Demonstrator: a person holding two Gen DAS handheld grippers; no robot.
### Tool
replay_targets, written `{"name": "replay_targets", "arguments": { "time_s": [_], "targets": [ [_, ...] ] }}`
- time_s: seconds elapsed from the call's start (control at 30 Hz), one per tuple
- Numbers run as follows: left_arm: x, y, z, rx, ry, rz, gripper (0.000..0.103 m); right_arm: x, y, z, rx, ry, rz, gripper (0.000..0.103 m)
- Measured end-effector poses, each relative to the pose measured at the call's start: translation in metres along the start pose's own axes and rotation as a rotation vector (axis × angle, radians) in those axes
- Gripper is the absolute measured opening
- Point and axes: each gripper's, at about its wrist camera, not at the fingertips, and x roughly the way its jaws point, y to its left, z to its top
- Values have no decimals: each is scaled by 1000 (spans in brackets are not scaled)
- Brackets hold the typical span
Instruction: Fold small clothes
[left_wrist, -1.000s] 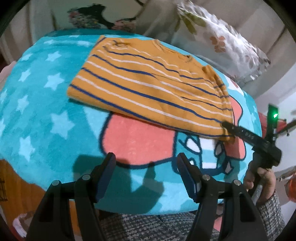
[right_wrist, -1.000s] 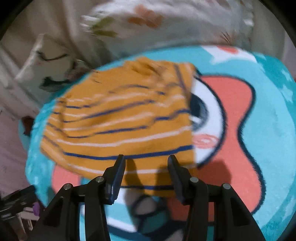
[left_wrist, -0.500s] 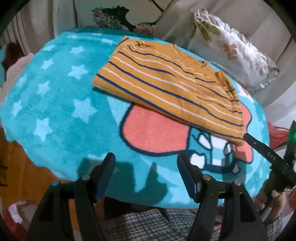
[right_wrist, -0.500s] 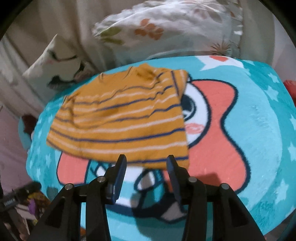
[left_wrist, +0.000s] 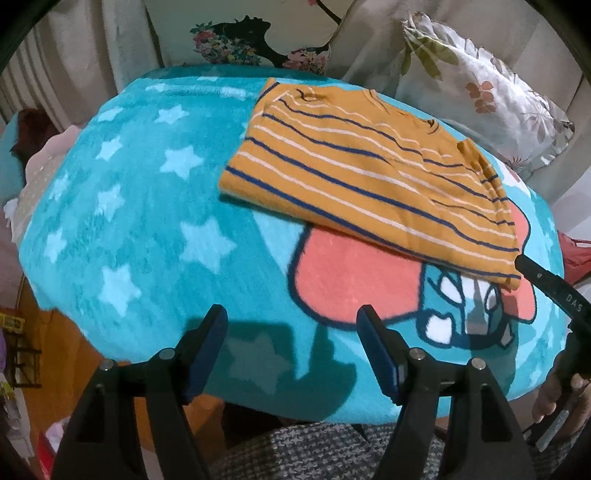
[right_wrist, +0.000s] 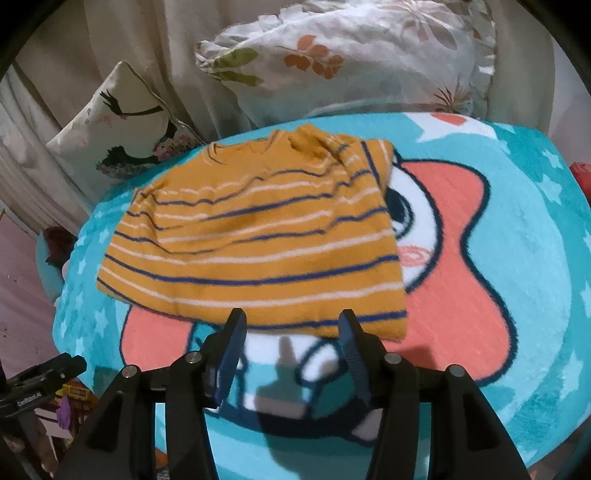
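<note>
On the teal star-print blanket (left_wrist: 122, 206), over the top of its coral cartoon figure, lies the folded orange striped shirt (right_wrist: 255, 247), flat and touched by neither tool. Just short of the shirt's near edge, the right gripper (right_wrist: 290, 345) hovers with its jaws partly apart; they have just been opening, and only blanket shows between them. Farther from the shirt, near the blanket's front edge, the left gripper (left_wrist: 291, 343) stands wide open and empty. Behind the shirt leans a floral pillow (right_wrist: 354, 55).
</note>
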Motion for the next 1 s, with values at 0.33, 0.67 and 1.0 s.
{"name": "replay_targets", "arguments": {
  "time_s": [0.33,0.67,1.0],
  "targets": [
    [17,60,47,45,21,-18,72,32,88,10,-57,13,-27,60],
    [45,120,84,80,49,-37,73,65,152,0,-65,42,-69,60],
    [79,134,108,149,103,-90,73,80,181,-17,-47,57,-131,60]
  ]
}}
